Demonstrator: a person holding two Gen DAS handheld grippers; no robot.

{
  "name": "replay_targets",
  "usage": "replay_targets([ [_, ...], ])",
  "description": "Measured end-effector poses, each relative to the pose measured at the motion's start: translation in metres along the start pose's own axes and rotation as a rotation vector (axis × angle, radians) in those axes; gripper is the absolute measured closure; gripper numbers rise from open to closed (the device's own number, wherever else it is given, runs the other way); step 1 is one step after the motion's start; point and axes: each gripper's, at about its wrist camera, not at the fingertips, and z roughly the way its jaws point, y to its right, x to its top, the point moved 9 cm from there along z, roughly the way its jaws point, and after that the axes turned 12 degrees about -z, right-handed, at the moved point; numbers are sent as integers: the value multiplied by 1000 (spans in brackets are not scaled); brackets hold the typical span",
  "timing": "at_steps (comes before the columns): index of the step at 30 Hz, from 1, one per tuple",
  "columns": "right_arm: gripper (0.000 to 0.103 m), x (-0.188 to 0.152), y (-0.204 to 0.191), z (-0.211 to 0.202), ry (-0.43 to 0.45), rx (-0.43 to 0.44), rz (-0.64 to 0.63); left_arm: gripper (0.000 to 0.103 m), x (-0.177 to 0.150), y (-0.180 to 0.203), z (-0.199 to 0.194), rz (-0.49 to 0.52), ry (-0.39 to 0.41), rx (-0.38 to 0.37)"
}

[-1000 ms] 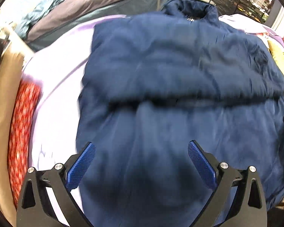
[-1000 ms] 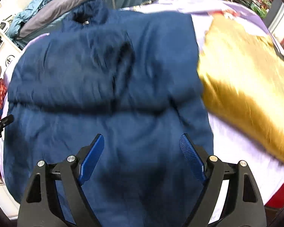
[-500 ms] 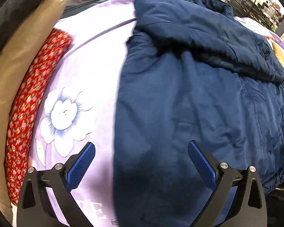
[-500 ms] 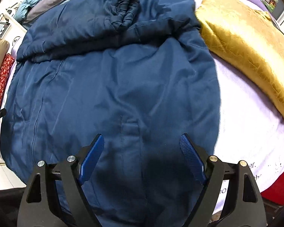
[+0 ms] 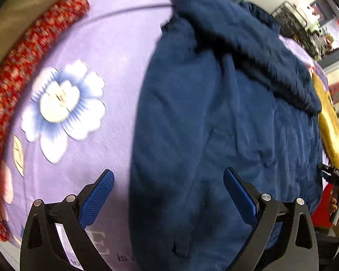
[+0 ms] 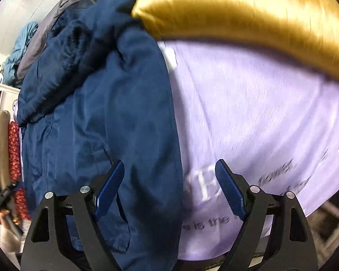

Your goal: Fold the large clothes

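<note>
A large navy padded jacket [image 5: 214, 124] lies spread on a lilac flowered sheet [image 5: 97, 67], its sleeves folded across the chest. My left gripper [image 5: 168, 187] hangs open above the jacket's left lower edge, one pad over the sheet, the other over the cloth. In the right wrist view the same jacket [image 6: 97, 117] fills the left half. My right gripper [image 6: 169, 180] is open over the jacket's right lower edge, straddling cloth and the sheet [image 6: 260, 117]. Neither gripper holds anything. The other gripper shows as a black shape at the right rim [image 5: 334, 176] and the left rim [image 6: 4, 198].
A golden satin cushion [image 6: 248, 13] lies beyond the right side of the jacket. A red patterned roll [image 5: 22, 63] and a tan one [image 5: 15, 11] border the sheet on the left. Grey and teal garments [image 6: 34, 40] are piled at the back. A dark rack [image 5: 300, 27] stands behind.
Both grippers have spread apart toward the jacket's lower corners, the left one leftward and the right one rightward. Each now straddles a side edge with sheet showing beside it. Both stayed open.
</note>
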Motion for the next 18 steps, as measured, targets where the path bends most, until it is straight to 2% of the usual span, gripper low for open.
replay_targets([
  [3,21,-16,-10,10,-33,30,-24,8,-19,9,8,36,-41,-9],
  [9,21,-39,-34,24,-75,16,-96,8,-51,11,24,118,-82,54],
  [13,21,-52,-37,26,-102,34,-102,8,-65,10,26,121,-101,40],
  [18,21,-63,-33,22,-120,64,-70,10,-79,0,28,76,-127,-12],
])
